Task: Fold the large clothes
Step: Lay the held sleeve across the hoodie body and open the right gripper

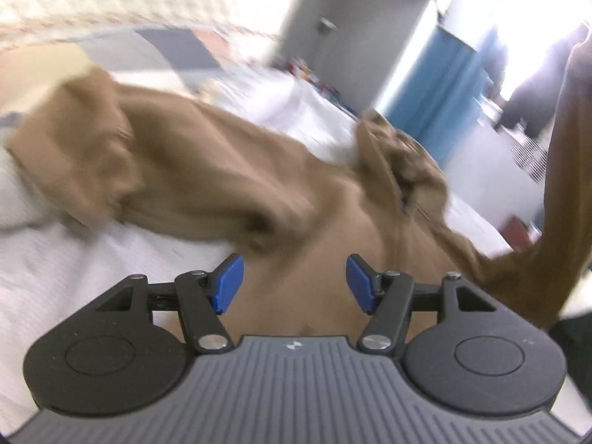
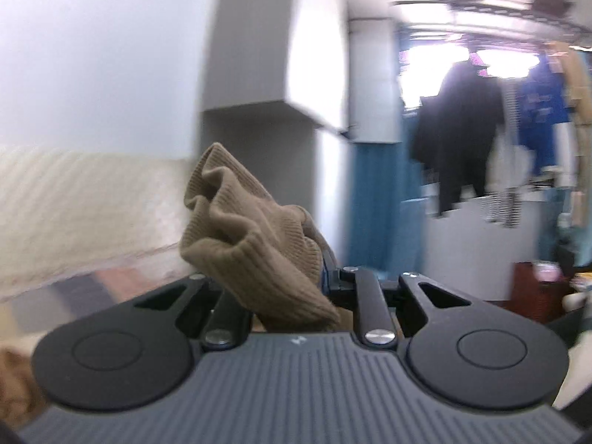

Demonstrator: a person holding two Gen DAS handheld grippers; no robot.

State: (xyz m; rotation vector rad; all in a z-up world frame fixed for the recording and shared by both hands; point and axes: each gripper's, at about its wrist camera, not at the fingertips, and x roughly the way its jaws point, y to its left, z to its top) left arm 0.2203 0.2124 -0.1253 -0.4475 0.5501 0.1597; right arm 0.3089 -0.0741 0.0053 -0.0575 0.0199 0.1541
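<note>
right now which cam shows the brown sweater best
The left wrist view: the brown sweater lies spread over the white bed, blurred, below the open left gripper. The right wrist view shows only a bunched ribbed end clamped in the right gripper.

Left gripper (image 1: 294,283) is spread wide, blue pads (image 1: 229,284) well apart with nothing pinched between them, angled down over the surface below. Right gripper (image 2: 285,288) is raised and looks out level into the room, its jaws closed in on a bunched ribbed cuff of the brown sweater (image 2: 251,229), which covers the pads almost entirely.
</note>
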